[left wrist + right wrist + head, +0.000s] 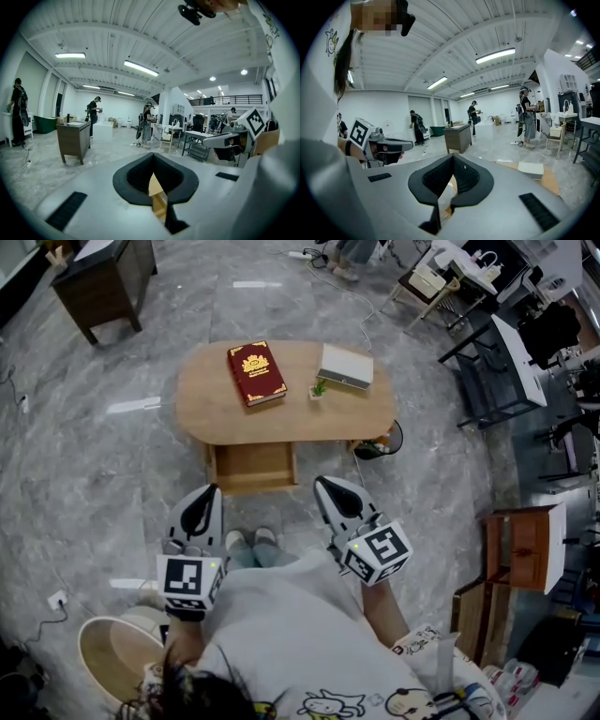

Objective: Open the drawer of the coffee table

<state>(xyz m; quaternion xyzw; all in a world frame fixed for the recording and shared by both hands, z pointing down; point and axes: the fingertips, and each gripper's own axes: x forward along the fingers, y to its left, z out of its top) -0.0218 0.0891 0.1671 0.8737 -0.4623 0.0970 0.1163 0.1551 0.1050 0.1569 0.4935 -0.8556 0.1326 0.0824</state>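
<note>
The oval wooden coffee table stands ahead of me in the head view. Its drawer is pulled out toward me from under the front edge and looks empty. A red book, a white box and a tiny plant lie on the top. My left gripper hovers just left of the drawer's front, shut on nothing. My right gripper hovers just right of it, also shut and empty. In the left gripper view the gripper shows closed jaws with drawer wood behind; the right gripper likewise.
A dark side table stands at the far left. A wooden cabinet is at the right, desks and chairs at the far right. A dark round object sits by the table's right end, a round beige stool behind me.
</note>
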